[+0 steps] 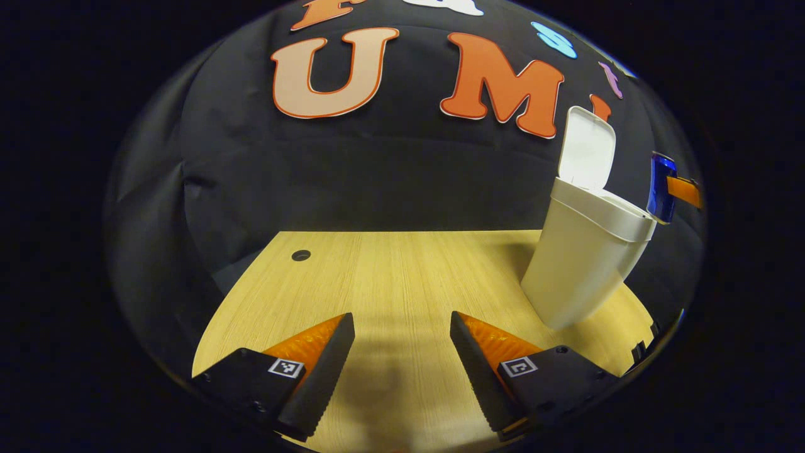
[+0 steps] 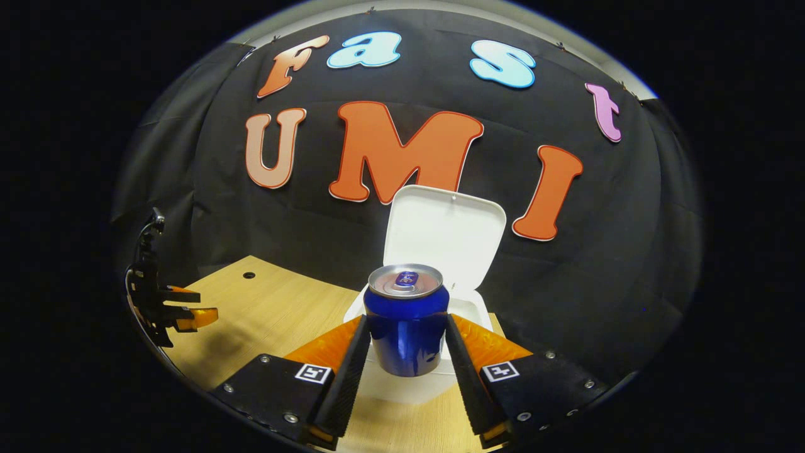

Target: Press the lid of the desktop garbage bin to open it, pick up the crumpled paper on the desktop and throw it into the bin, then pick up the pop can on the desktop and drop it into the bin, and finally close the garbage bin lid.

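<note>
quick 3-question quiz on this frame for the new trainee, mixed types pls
1. True or false: the bin lid is shut.
2. What does the right gripper hold?
   A. crumpled paper
   B. the can
   C. nothing
3. Fill in: the left gripper is ____, with nothing between its fingers.

Key
1. False: the lid stands up.
2. B: both fingers press on the can, held upright in front of the bin's opening.
3. Open, over the table.

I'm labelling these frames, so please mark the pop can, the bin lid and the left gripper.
pop can (image 2: 407,333): right gripper view, on its side wall.
bin lid (image 2: 445,233): right gripper view, on its raised inner face.
left gripper (image 1: 402,346): left gripper view, midway between its fingertips.
</note>
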Demonstrator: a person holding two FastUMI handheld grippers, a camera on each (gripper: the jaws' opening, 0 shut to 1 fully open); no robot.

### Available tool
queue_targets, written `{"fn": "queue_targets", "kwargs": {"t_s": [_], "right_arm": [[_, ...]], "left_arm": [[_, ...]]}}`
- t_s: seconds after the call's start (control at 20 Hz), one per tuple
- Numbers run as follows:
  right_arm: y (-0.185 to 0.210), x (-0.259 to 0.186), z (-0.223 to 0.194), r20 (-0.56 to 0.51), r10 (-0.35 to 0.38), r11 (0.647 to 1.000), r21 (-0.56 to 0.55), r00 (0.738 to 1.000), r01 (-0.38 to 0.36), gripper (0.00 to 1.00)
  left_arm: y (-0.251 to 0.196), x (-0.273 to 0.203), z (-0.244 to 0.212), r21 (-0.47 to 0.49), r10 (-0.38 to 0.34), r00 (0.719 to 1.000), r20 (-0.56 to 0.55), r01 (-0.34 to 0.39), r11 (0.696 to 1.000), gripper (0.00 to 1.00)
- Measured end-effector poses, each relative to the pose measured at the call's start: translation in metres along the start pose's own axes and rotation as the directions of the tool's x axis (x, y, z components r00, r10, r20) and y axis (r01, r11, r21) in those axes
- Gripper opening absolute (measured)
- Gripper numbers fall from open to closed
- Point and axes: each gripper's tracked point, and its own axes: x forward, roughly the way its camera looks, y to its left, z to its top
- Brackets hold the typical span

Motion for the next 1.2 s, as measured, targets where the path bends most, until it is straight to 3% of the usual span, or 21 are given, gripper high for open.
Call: {"fn": "queue_targets", "kwargs": {"t_s": [0.55,1.2], "right_arm": [[-0.006,0.044,0.011,0.055,0.025,1.0,-0.014,0.998,-0.024,0.72],[-0.009,0.091,-0.029,-0.012,0.065,0.998,-0.001,0.998,-0.065,0.72]], "left_arm": [[0.023,-0.021,-0.019,-0.036,0.103,0.995,-0.017,-0.104,0.994,0.98],[0.043,-0.054,-0.059,-0.092,0.234,0.969,-0.081,-0.241,0.966,0.98]]}}
